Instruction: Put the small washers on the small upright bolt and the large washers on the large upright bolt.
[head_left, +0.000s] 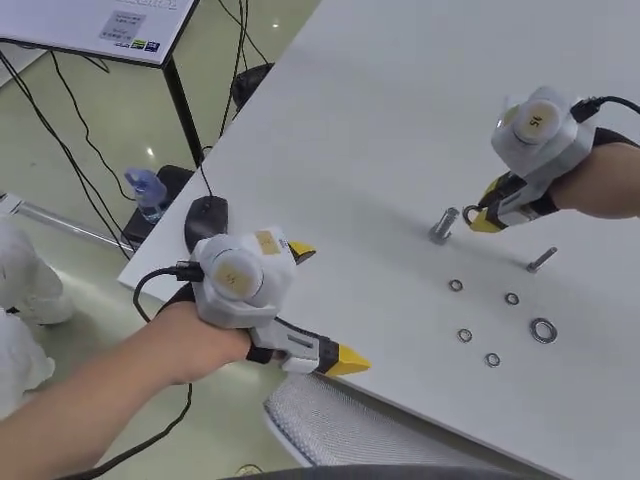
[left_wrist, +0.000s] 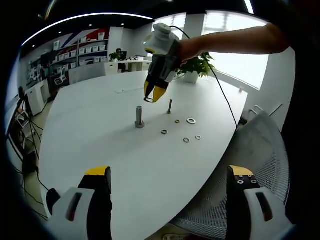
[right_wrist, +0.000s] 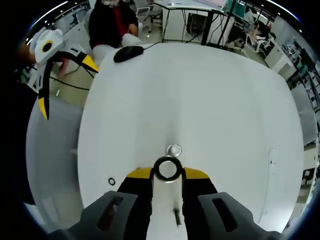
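A white workbench (head_left: 380, 120) has two hand-held grippers over it. On the far right, the right gripper (head_left: 472, 216) has its yellow-tipped jaws pinched together on a large washer (right_wrist: 167, 168). It holds the washer in the air just beside the head of the large upright bolt (head_left: 443, 225), and the washer is not yet on the bolt. The small upright bolt (head_left: 541, 260) stands a little to the right of the large one.

Nearer the person, a loose large washer (head_left: 544, 330) and four small washers (head_left: 456, 285) lie flat on the table. They are scattered apart from one another and from both bolts.

The left gripper (head_left: 328, 305) hangs at the near left edge of the table, well apart from the parts. Its jaws are spread wide with nothing between them.

A black computer mouse (head_left: 205, 218) sits at the table's left corner. A mesh chair back (head_left: 340, 430) shows at the near edge.
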